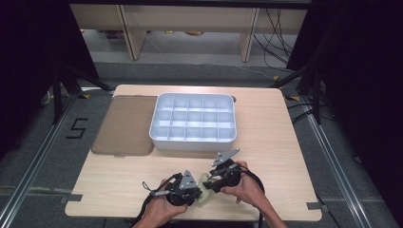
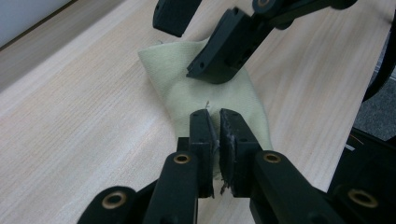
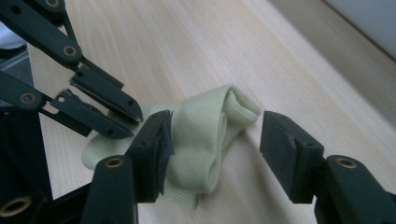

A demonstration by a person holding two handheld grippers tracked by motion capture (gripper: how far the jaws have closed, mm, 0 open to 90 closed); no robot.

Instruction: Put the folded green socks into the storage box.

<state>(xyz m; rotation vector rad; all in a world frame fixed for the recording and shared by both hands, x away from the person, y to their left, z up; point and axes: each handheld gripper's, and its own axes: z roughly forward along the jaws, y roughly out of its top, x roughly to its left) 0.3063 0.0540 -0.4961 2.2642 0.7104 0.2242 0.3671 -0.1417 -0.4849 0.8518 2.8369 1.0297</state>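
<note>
A pale yellow-green sock [image 3: 205, 135] lies bunched on the wooden table [image 1: 285, 142] near its front edge, between the two grippers. The left gripper [image 2: 214, 122] has its jaws pinched tight on one end of the fabric; the right gripper [image 3: 212, 140] has its jaws spread wide, straddling the folded end without gripping it. Both hands [image 1: 164, 209] come in from the near edge. Farther back sits a white tray [image 1: 157, 128] divided into many compartments — none of them holding anything — with a brown lid [image 1: 126, 126] lying flat beside it, touching its left side. Around the table is grey floor [image 1: 43, 161] and dark curtains [image 1: 366, 71].
</note>
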